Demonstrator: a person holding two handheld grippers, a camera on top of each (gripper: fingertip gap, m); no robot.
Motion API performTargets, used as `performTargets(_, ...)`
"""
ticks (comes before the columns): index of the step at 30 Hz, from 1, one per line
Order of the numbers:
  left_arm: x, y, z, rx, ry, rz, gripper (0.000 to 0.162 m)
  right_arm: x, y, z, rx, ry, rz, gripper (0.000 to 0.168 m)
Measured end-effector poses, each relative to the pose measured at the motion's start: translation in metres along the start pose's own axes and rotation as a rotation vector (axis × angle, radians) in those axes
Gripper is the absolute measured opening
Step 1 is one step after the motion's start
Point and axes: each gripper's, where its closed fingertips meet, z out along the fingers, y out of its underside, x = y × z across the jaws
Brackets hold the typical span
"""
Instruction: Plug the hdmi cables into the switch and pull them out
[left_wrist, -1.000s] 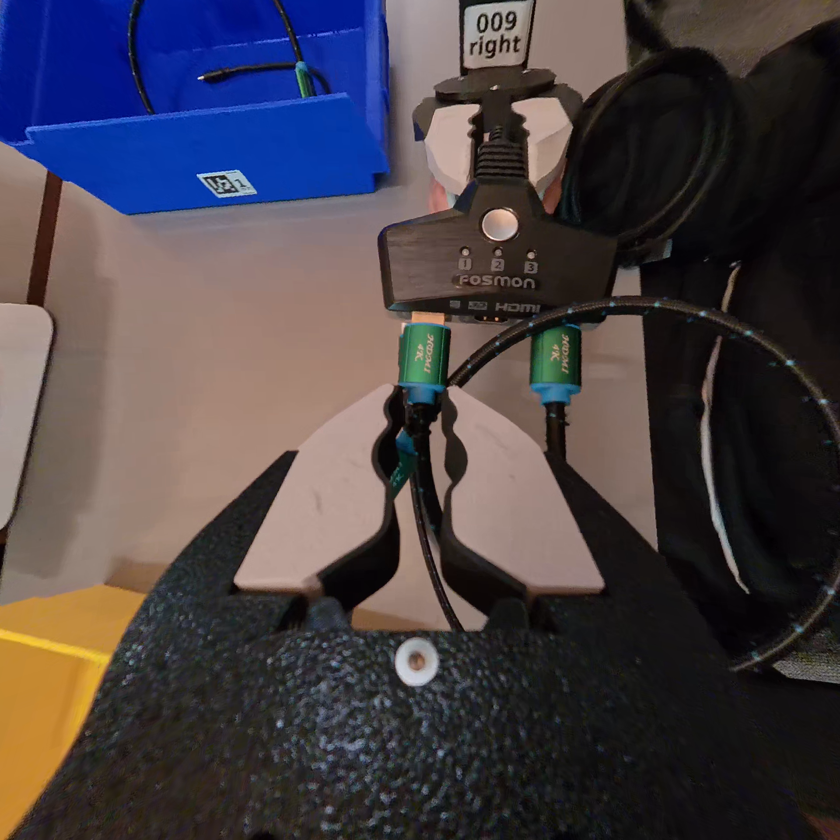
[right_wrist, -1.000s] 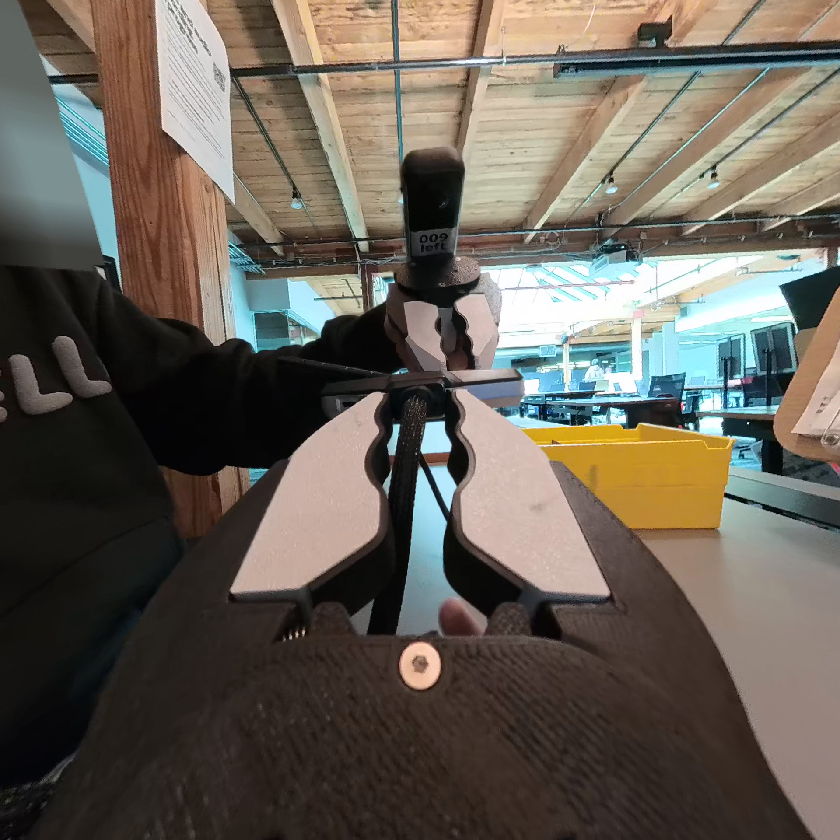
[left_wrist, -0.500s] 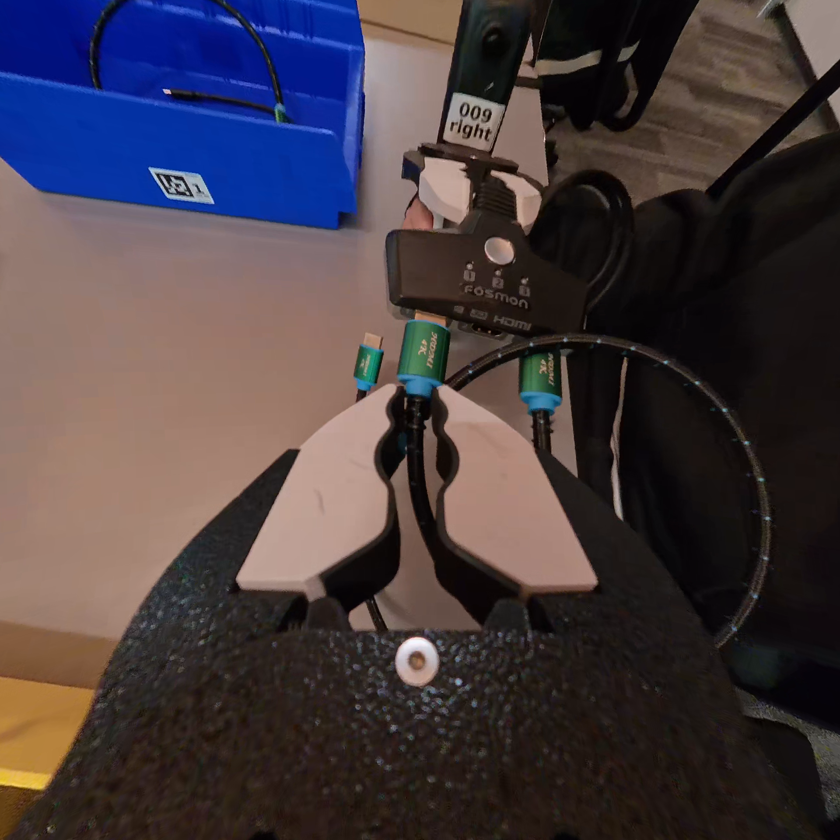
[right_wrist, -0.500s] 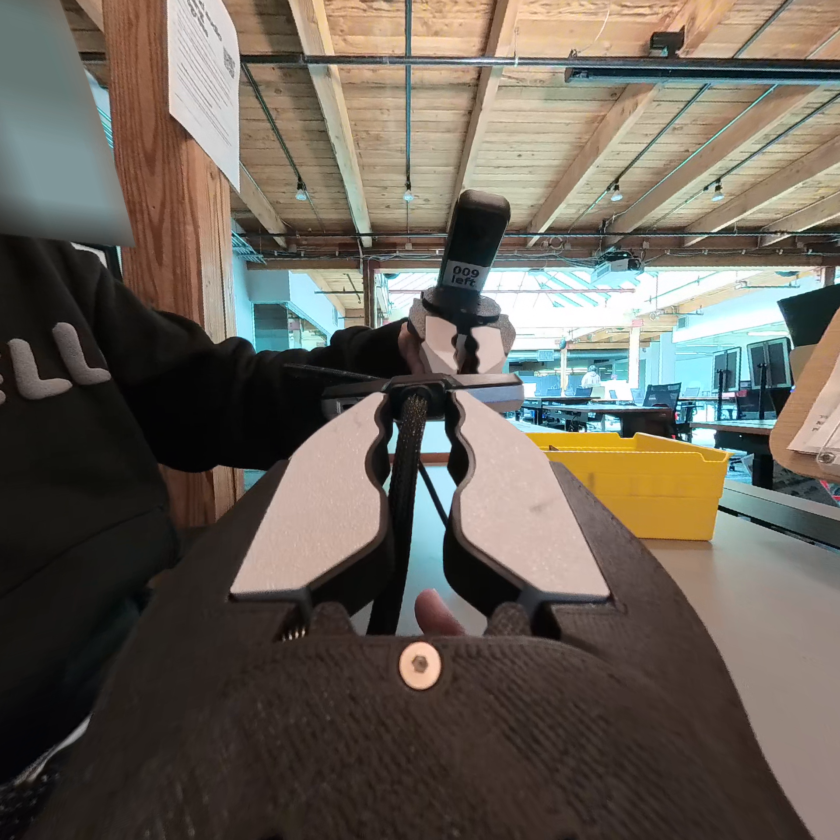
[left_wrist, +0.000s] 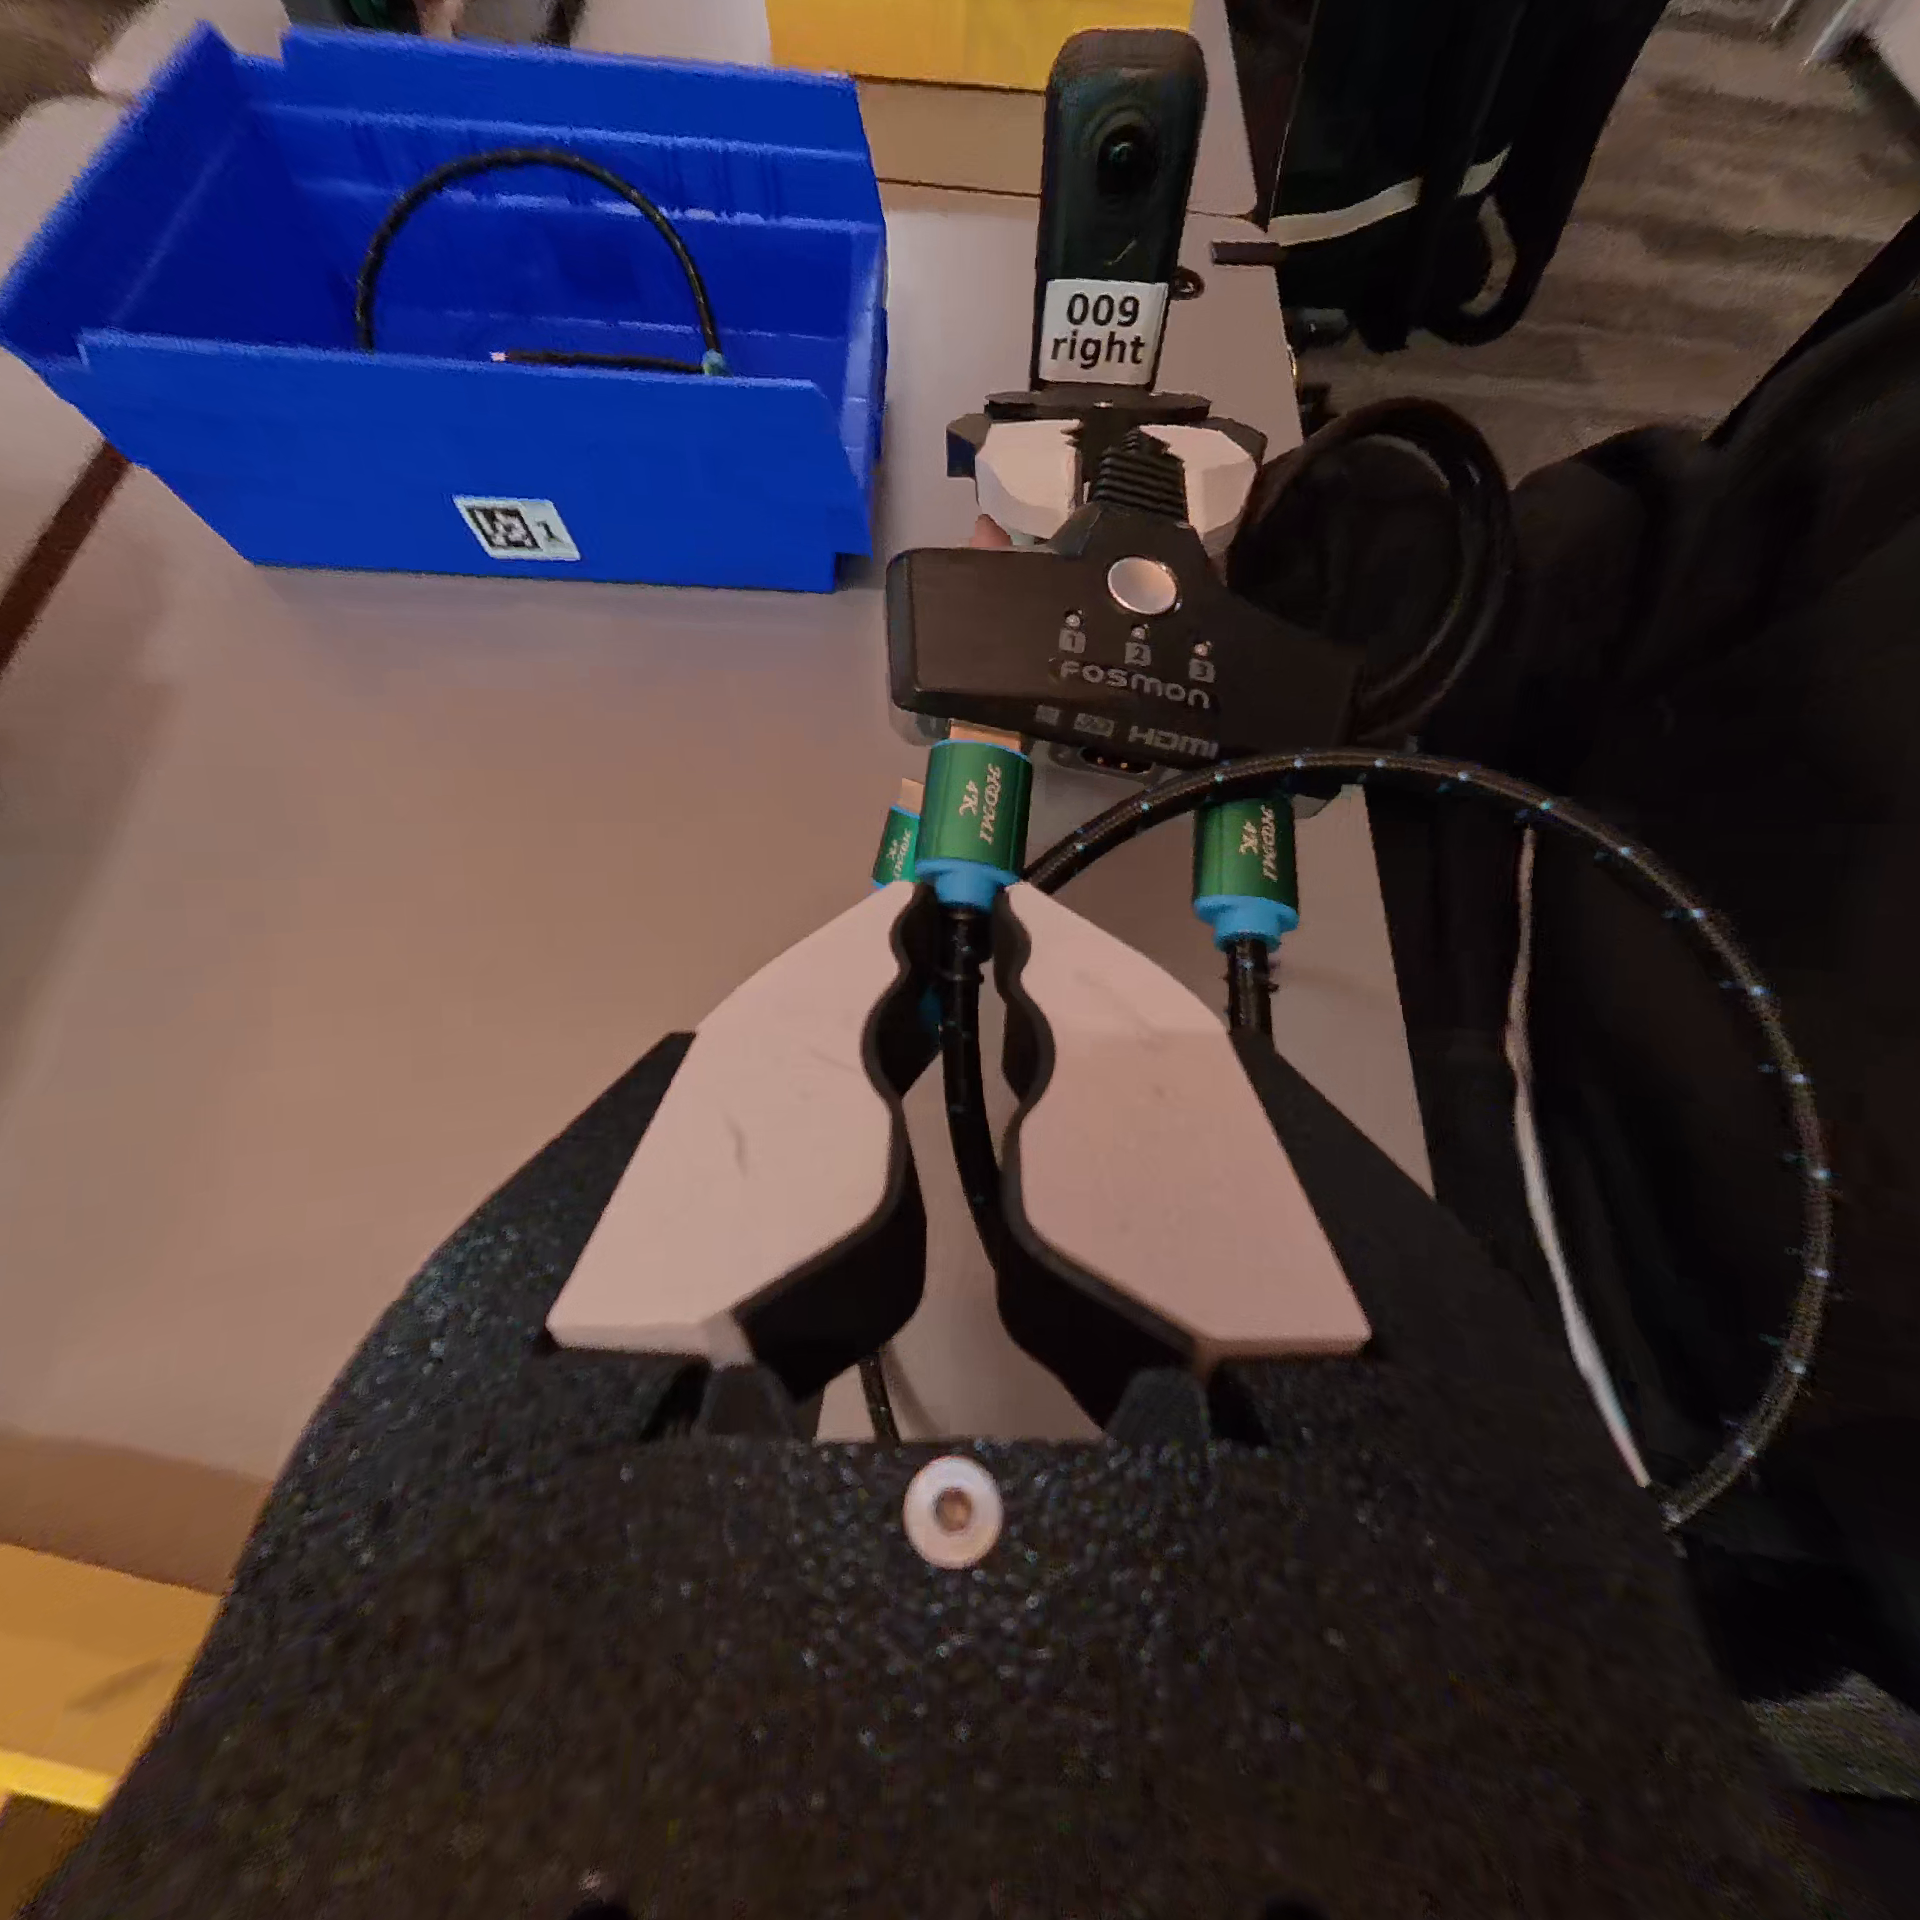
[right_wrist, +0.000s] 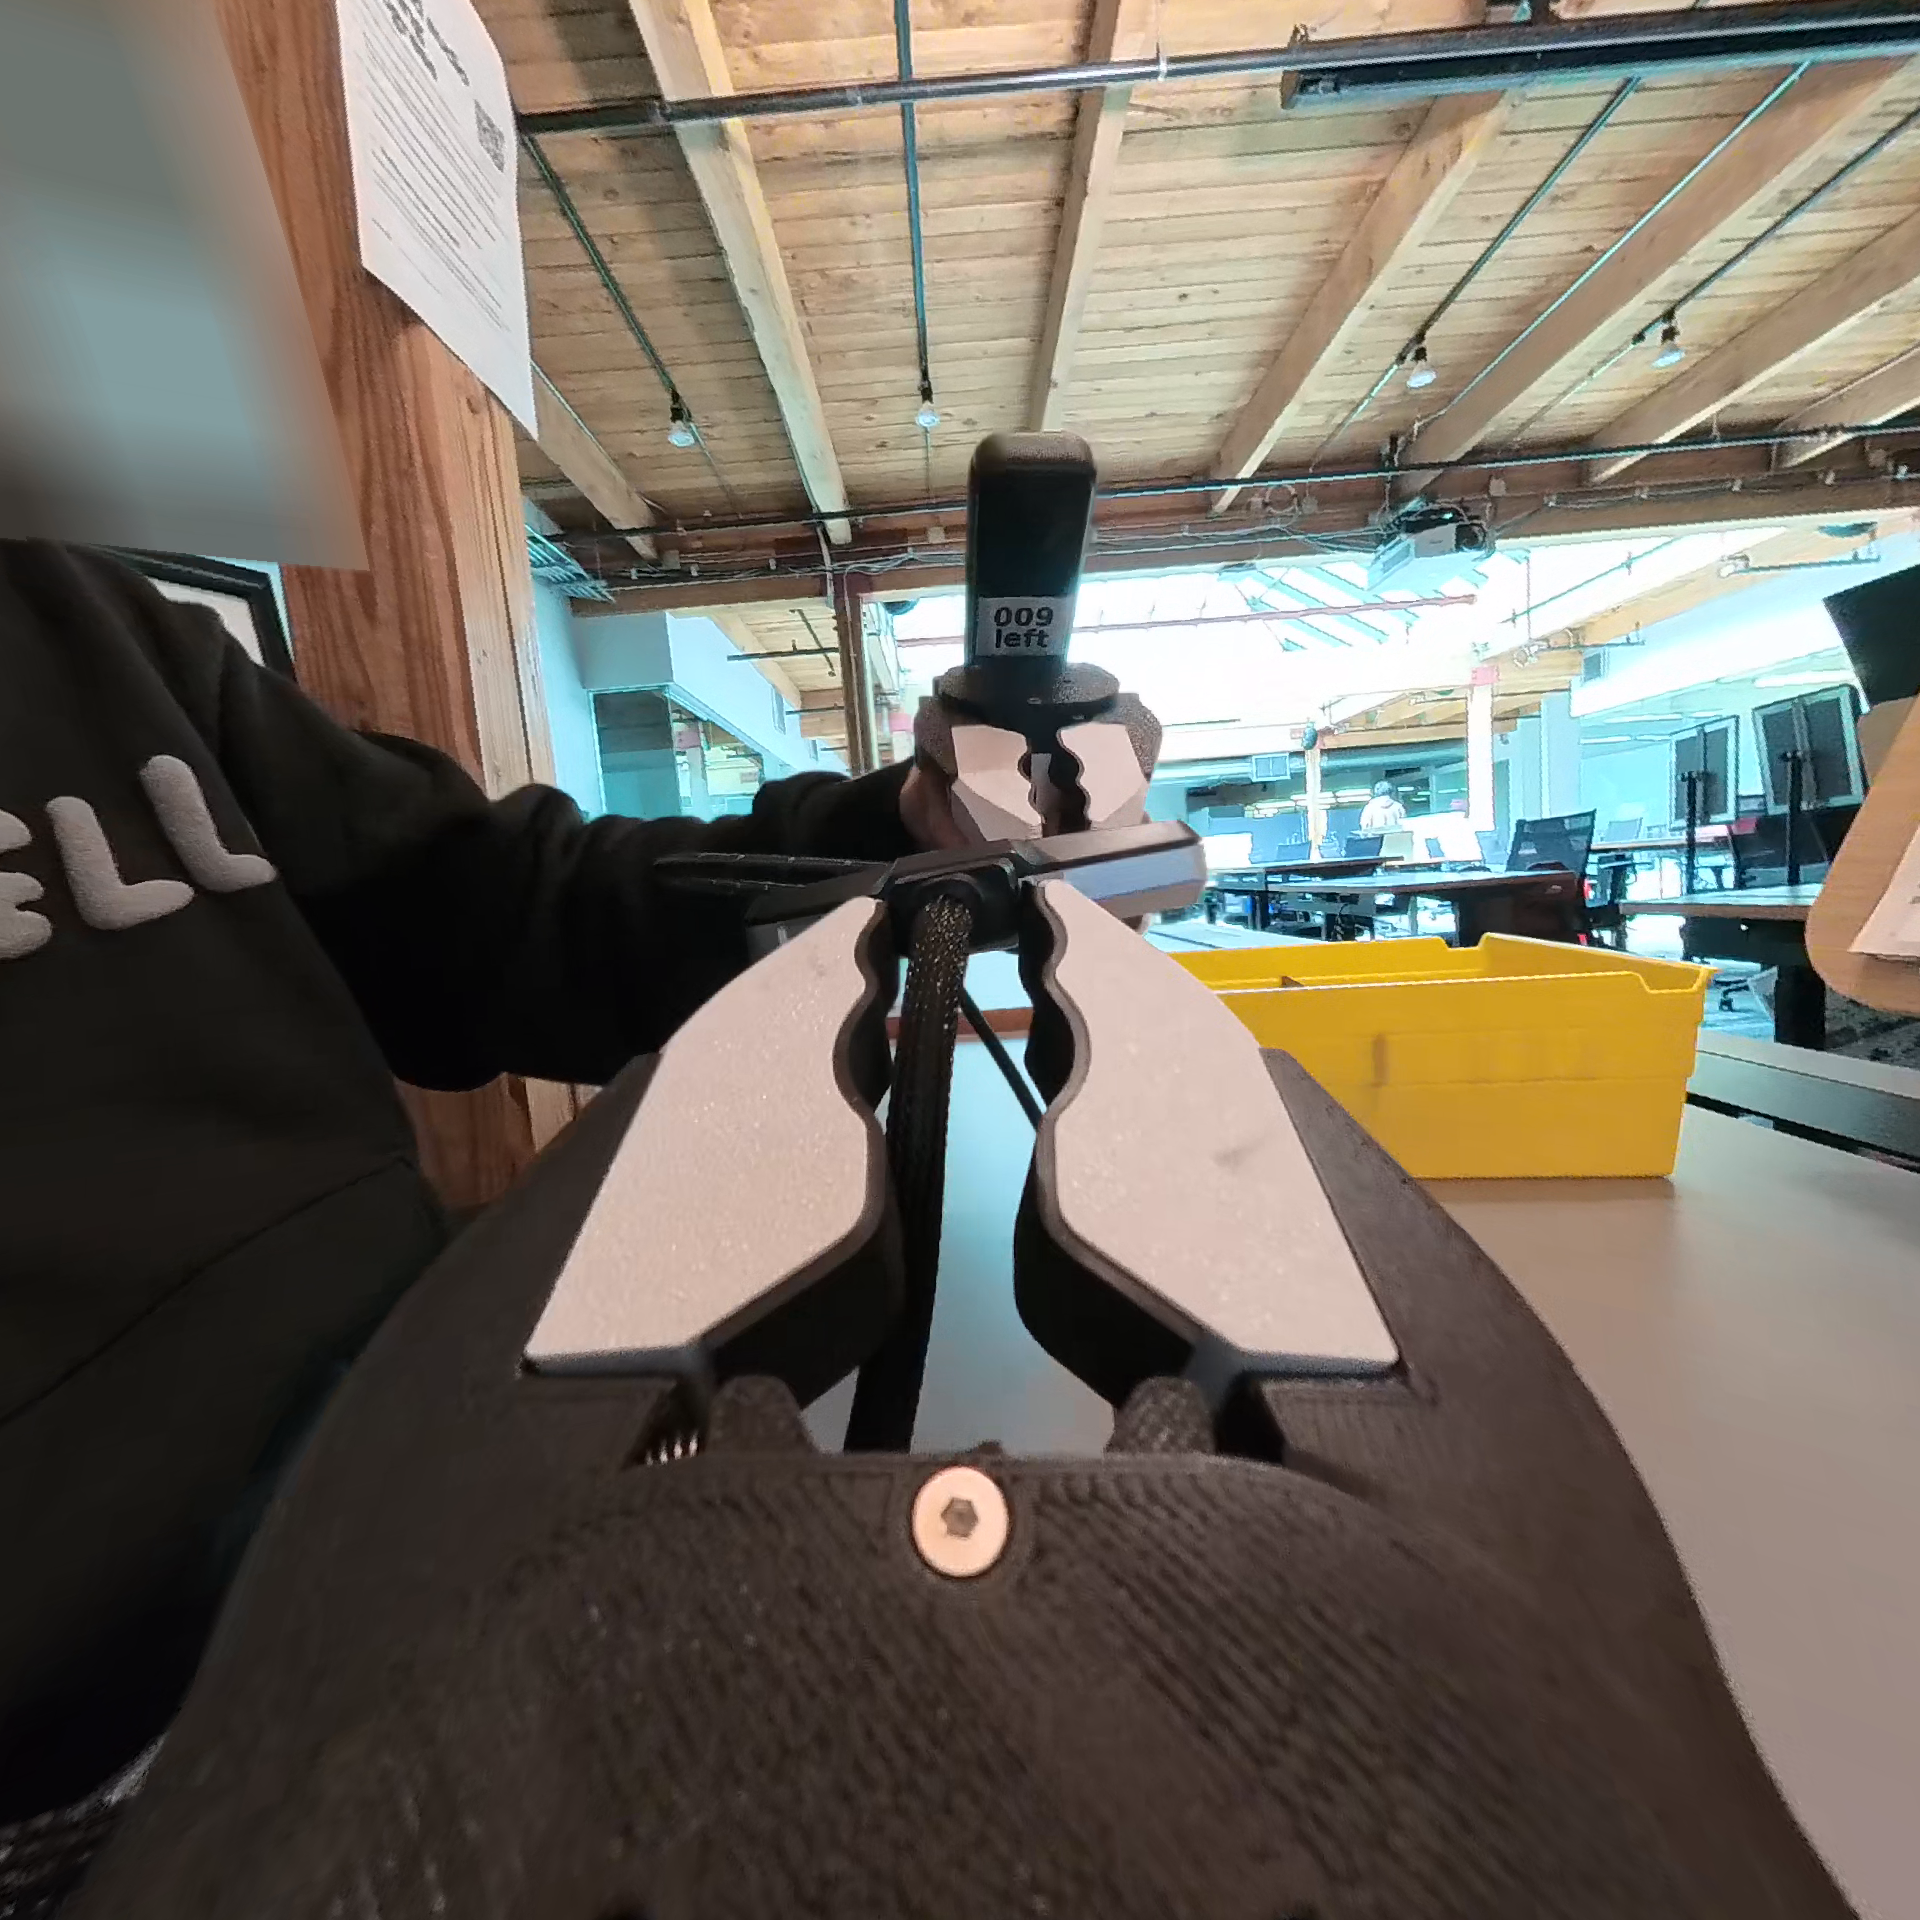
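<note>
Left gripper (left_wrist: 954, 914), left wrist view: its two grey fingers are closed on the black braided cable just behind the green plug (left_wrist: 971, 816), whose blue collar rests at the fingertips. That plug's metal tip meets the left port of the black switch (left_wrist: 1117, 649), held in the air above the grey tabletop (left_wrist: 416, 883); how deep it sits is hidden by the switch's edge. A second green plug (left_wrist: 1244, 857) sits at the right port, its front end covered by a loop of braided cable (left_wrist: 1558, 883) that crosses before it. A third green plug (left_wrist: 896, 847) is mostly concealed behind the first. The middle port stands free. The switch top carries a round button, three numbered marks and printed lettering. The right gripper (left_wrist: 1103, 457) faces this camera from behind the switch, clamped on the switch's ribbed tail; a white label sits on its camera stalk. A blue bin (left_wrist: 520, 457) with a coded sticker holds a thin black cable (left_wrist: 540, 208).

Right wrist view: the right gripper (right_wrist: 956, 914) is shut on the switch's thick braided cord (right_wrist: 925, 1091); the switch (right_wrist: 1101, 868) shows edge-on only, its ports out of sight. The left gripper (right_wrist: 1049, 800) beyond it appears closed; what it grasps is masked by the switch. A yellow bin (right_wrist: 1455, 1060) stands on the tabletop (right_wrist: 1714, 1351). A person's black sleeve (right_wrist: 468, 894) reaches in from the left, partly cut off.
</note>
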Motion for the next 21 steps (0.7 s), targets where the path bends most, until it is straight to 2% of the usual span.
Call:
performTargets(4, 0.003, 0.006, -0.002, -0.067, 0.005, 0.067, 0.009, -0.003, 0.004, 0.003, -0.013, -0.016, 0.009, 0.024)
performTargets(11, -0.001, -0.013, -0.005, 0.183, 0.058, -0.065, 0.010, 0.000, -0.005, 0.002, 0.052, 0.005, 0.018, 0.024)
performTargets(18, 0.000, -0.025, 0.003, 0.115, -0.076, 0.050, 0.010, 0.000, -0.021, -0.008, 0.121, 0.011, -0.029, 0.023)
performTargets(21, 0.003, -0.026, 0.003, 0.060, -0.084, 0.082, 0.010, -0.001, -0.021, -0.009, 0.123, 0.001, -0.033, 0.023)
